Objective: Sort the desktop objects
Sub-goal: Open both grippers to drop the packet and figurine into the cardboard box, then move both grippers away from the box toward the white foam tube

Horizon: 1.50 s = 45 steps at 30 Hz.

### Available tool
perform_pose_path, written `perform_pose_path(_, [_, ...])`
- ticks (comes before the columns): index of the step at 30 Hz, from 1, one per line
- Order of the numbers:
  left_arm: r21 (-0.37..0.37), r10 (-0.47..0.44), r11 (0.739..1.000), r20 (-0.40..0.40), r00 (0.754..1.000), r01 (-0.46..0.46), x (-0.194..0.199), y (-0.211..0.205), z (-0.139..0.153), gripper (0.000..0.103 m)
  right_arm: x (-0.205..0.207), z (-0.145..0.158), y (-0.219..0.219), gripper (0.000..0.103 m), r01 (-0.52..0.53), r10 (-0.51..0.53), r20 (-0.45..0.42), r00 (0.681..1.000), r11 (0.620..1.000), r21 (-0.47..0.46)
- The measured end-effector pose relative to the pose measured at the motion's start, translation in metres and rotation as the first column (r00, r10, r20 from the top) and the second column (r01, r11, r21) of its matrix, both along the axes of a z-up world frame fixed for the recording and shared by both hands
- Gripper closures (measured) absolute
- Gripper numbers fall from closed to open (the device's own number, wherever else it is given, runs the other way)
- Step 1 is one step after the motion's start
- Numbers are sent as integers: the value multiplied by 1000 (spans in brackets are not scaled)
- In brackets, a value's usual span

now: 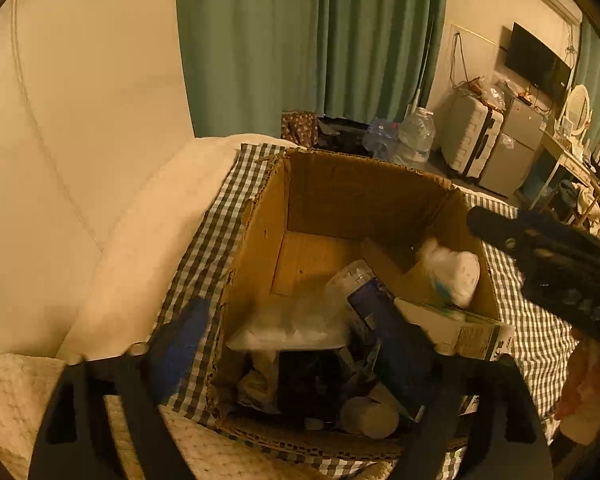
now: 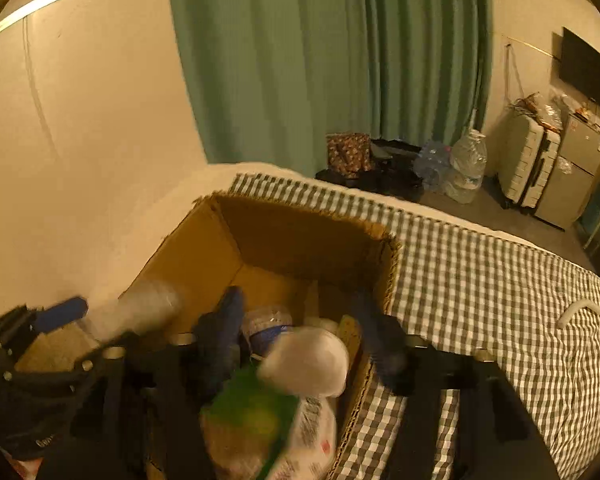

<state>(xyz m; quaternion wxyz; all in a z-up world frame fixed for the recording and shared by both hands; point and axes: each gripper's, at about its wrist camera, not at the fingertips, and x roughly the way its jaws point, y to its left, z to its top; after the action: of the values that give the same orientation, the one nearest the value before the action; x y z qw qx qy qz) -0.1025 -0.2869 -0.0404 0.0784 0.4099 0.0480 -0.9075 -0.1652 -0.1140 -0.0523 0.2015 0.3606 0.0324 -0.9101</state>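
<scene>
I have the left gripper (image 1: pixel 292 340) hanging over the near left part of the cardboard box (image 1: pixel 340 192), which sits on the checked cloth (image 1: pixel 204 248) close to the cloth's left edge. Its jaws are spread wide and grip nothing. One blue finger is outside the box's left wall, the other inside. A clear plastic pack (image 1: pixel 288 328) lies loose between them, on the pile at the box's near wall.

Right of that, a bottle (image 1: pixel 350 276) lies toward the middle of the box floor. A white wad (image 1: pixel 456 272) rests against the right wall, and a carton (image 1: pixel 472 332) leans over the near right corner.

The right gripper (image 2: pixel 300 320) is also spread and empty. It straddles the box's right wall, with a white round thing (image 2: pixel 308 360) and a green and white packet (image 2: pixel 260 412) blurred below it.

I judge this step to be dropping things into the box. To do it well, I would lift both tools straight up before swinging away. A sideways pull could snag the torn rim and drag the box across the cloth. The carton may tip out, so I would nudge it inward first.
</scene>
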Motion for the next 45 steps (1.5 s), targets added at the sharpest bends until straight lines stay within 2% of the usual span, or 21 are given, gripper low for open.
perform_pose_path(1, [-10, 2, 1000, -11, 1000, -2, 1, 3, 1, 3, 1, 4, 4, 19, 9, -9, -13, 1000, 1000, -14])
perform_pose_path(4, [-29, -19, 999, -19, 1000, 18, 3, 10, 3, 0, 1, 12, 10, 15, 25, -26, -30, 999, 999, -34])
perform_pose_path(14, [-13, -33, 999, -3, 999, 33, 10, 23, 9, 0, 19, 31, 38, 15, 62, -63, -68, 996, 998, -22])
perform_pose_path(22, [-28, -27, 999, 4, 1000, 27, 28, 51, 32, 0, 54, 57, 91, 15, 129, -132, -108, 985, 991, -36])
perform_pose_path(29, [-14, -47, 999, -19, 999, 47, 48, 98, 59, 0, 81, 80, 145, 15, 193, -201, -135, 970, 979, -70])
perform_pose_path(35, [-64, -118, 991, -50, 992, 114, 62, 150, 79, 0, 107, 92, 197, 15, 255, -267, -152, 952, 962, -92])
perform_pose_path(41, [-76, -143, 987, -50, 988, 139, 66, 203, 88, 0, 127, 92, 250, 14, 316, -332, -141, 933, 941, -125])
perform_pose_path(45, [-78, -182, 981, -53, 982, 178, 66, 244, 87, 0, 140, 88, 283, 14, 346, -360, -152, 920, 931, -113])
